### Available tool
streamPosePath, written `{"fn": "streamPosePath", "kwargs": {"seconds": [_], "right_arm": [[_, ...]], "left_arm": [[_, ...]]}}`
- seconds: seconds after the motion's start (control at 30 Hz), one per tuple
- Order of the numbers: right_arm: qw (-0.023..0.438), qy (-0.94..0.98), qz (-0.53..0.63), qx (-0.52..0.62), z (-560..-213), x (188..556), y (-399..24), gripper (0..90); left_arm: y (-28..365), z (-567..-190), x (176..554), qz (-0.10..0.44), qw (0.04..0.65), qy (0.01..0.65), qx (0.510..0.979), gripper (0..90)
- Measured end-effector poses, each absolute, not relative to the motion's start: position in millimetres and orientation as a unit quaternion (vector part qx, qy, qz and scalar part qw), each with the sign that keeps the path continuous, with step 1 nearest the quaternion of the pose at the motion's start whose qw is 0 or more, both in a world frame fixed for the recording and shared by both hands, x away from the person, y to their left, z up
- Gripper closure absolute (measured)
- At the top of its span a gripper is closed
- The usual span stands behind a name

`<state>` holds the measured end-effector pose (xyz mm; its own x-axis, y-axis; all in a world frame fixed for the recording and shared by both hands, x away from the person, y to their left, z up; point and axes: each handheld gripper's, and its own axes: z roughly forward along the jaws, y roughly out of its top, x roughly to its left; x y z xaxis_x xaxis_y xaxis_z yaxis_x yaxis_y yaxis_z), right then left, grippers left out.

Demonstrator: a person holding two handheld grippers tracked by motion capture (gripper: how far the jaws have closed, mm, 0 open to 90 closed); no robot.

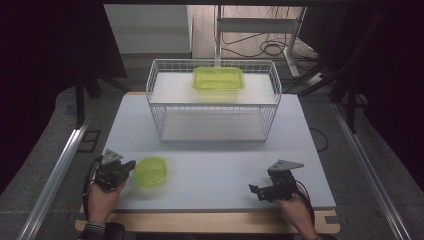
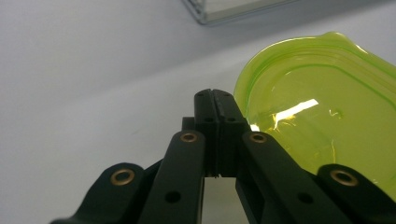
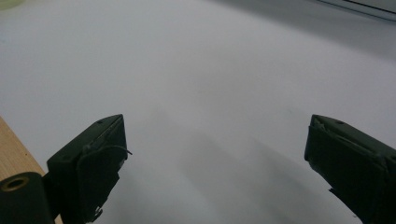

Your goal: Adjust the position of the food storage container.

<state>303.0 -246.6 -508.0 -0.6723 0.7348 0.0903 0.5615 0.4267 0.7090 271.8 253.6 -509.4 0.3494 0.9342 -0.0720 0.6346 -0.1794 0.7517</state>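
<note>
A translucent green lid (image 1: pixel 150 172) lies flat on the white table near its front left; in the left gripper view the lid (image 2: pixel 327 116) spreads to the right of the jaws. My left gripper (image 1: pixel 129 167) sits just left of the lid's edge, its jaws pressed together with nothing between them (image 2: pixel 215 100). A matching green container (image 1: pixel 218 79) stands on the top shelf of a white wire rack (image 1: pixel 155 82). My right gripper (image 1: pixel 253 190) rests low at the front right, jaws wide apart (image 3: pixel 215 140) over bare table.
The wire rack occupies the table's far middle, its lower shelf (image 1: pixel 212 126) bare. A wooden strip (image 1: pixel 210 222) runs along the table's front edge. Dark curtains flank both sides, and cables lie on the floor behind.
</note>
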Motion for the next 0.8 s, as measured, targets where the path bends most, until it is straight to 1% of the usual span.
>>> {"fn": "streamPosePath", "kwargs": {"seconds": [0.4,0.47,0.53,0.6,0.7,0.8], "right_arm": [[0.113,0.841,0.363,0.386,-510.4,302.9,-244.0,6.1],[0.113,0.841,0.363,0.386,-510.4,302.9,-244.1,6.1],[0.116,0.840,0.364,0.385,-510.0,302.8,-244.6,6.1],[0.115,0.840,0.364,0.387,-509.7,302.8,-245.3,6.1],[0.115,0.839,0.364,0.388,-510.4,303.2,-245.3,6.1],[0.115,0.840,0.362,0.386,-510.5,302.8,-244.5,6.1]], "left_arm": [[203.9,-507.0,272.6,0.175,0.380,0.487,0.766,89.7],[203.0,-505.5,270.8,0.180,0.378,0.484,0.768,89.7],[207.9,-504.9,267.6,0.181,0.385,0.493,0.759,89.6],[213.5,-506.1,262.6,0.186,0.379,0.501,0.756,89.6],[218.1,-512.4,255.8,0.169,0.371,0.506,0.760,89.6],[214.6,-520.3,252.5,0.147,0.359,0.500,0.774,89.6]]}}
